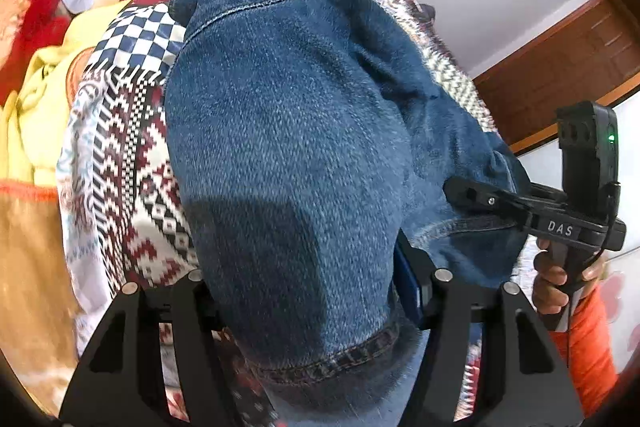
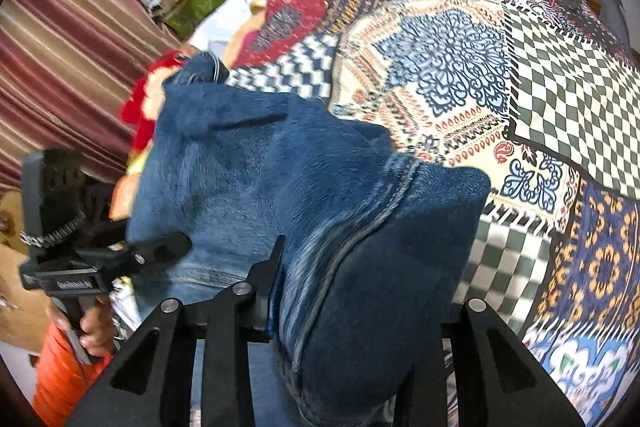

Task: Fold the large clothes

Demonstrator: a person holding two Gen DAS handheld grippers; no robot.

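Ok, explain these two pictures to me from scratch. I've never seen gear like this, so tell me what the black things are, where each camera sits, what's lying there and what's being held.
There is no robot here. A person holds a hand-operated clamp tool in each hand, and each tool carries a wide-angle camera looking along its two black fingers. One picture comes from the left gripper, the other from the right gripper. Each view also catches the other tool off to the side, gripped by a hand in an orange sleeve. Underneath is a patterned patchwork bedspread, with a heap of yellow, red and white clothes at its far side. Both grippers are clamped on the same pair of blue jeans, holding it above the spread.
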